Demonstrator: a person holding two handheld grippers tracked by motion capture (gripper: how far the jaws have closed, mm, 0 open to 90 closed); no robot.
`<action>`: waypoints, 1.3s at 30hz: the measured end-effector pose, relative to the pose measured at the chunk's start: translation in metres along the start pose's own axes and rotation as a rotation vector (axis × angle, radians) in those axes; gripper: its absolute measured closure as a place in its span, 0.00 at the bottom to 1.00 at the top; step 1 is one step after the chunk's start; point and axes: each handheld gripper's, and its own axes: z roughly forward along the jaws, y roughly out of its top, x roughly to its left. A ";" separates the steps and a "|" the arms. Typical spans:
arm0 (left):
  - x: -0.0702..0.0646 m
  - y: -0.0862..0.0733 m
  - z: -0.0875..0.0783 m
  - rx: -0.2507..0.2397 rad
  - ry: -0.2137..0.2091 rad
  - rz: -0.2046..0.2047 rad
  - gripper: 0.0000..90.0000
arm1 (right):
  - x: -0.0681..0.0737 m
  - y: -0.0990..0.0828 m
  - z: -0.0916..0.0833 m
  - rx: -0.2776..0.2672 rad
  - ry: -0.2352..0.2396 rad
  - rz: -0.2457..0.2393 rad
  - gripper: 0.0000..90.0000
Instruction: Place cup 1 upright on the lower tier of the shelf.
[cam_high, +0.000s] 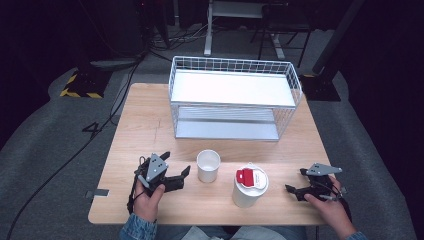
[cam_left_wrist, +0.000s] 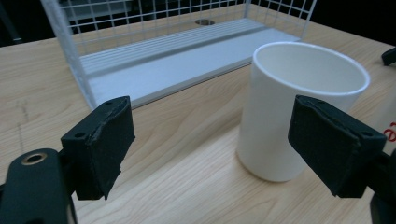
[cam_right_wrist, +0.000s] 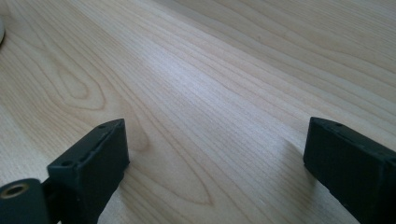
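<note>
Nearest the person, the left gripper hovers low over the pale wooden table, jaws spread wide and holding nothing. Just ahead of it, slightly toward its right jaw, stands the open white paper cup, upright and untouched; the gripper looks lined up to take it by the sides. Beyond the cup from that gripper sits a taller white cup with a red-and-white lid, between the two hands. The right gripper rests low at the far side, jaws parted over bare wood, seemingly waiting. Farther off stands the white wire two-tier shelf rack, probably where things go.
</note>
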 end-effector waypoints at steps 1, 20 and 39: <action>0.000 0.000 0.000 0.000 0.000 0.000 0.17 | 0.000 0.000 0.000 0.000 0.000 0.000 0.08; -0.030 0.014 0.030 -0.004 -0.134 0.005 0.17 | 0.000 0.000 0.000 0.000 0.000 0.000 0.08; -0.045 0.009 0.069 0.007 -0.150 0.000 0.17 | 0.000 0.000 0.000 0.000 0.000 0.000 0.08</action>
